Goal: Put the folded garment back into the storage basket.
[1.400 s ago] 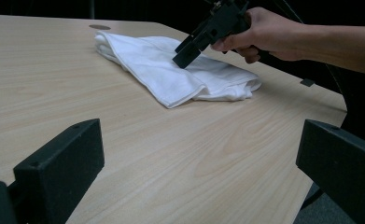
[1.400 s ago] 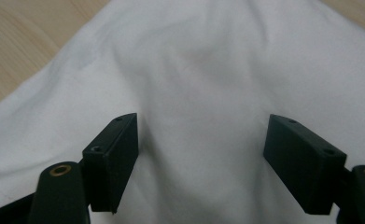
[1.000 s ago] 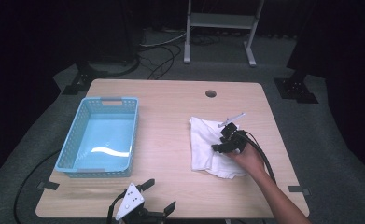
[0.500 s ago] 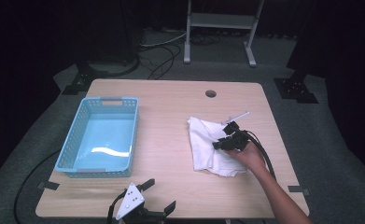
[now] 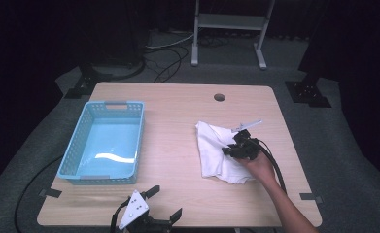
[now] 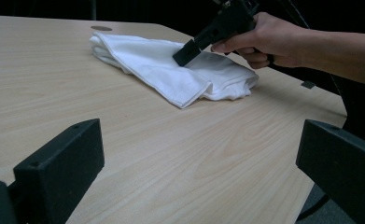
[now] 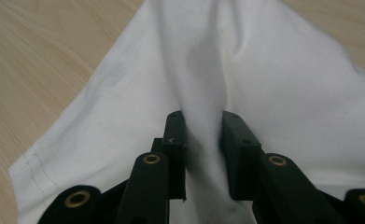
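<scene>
Table (image 5: 178, 121) | white cloth (image 7: 264, 74) pinched (a raised fold) between right gripper (image 7: 203, 126) jaws

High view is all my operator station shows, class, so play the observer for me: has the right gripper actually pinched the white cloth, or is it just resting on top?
Observer: The right gripper has a raised ridge of the white cloth pinched between its jaws.
Operator: And the left gripper's jaws?
Observer: The left gripper stands wide open over bare table, short of the cloth.
Operator: Is the cloth one flat layer?
Observer: No, its near edge shows folded, stacked layers.
</scene>
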Demonstrator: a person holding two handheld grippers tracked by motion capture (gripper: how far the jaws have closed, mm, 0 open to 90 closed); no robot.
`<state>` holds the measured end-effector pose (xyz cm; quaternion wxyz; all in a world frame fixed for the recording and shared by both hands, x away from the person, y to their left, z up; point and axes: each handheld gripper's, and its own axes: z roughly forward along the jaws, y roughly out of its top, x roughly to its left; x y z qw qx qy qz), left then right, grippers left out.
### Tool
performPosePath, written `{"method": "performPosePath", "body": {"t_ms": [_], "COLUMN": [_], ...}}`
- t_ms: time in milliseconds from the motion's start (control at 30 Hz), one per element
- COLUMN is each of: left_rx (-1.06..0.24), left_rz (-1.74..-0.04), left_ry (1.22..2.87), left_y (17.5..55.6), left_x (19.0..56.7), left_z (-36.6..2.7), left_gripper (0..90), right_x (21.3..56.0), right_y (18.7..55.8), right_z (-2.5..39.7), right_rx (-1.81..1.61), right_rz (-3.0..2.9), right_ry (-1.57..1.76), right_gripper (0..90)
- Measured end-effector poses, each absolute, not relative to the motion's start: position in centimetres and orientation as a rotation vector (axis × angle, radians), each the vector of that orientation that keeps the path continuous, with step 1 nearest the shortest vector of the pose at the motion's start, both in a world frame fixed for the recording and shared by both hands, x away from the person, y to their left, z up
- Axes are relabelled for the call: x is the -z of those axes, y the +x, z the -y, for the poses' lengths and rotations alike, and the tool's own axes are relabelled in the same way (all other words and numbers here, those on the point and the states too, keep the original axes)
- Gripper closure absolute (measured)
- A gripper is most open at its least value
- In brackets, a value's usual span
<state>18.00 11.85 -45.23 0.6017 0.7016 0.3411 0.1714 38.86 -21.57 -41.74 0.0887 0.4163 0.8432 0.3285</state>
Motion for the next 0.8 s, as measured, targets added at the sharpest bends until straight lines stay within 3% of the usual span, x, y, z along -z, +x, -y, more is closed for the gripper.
{"method": "performPosePath", "body": {"t_ms": [800], "left_rx": [-0.396], "left_rz": [-0.789], "left_ry": [1.603], "left_y": [17.9], "left_x": [45.0], "left_z": [-12.0], "left_gripper": [0.6], "right_x": [37.3], "right_y": [38.3], "right_z": [24.4], "right_rx": [-1.269], "right_rz": [-2.404], "right_ry": [1.411], "right_gripper": [74.1]}}
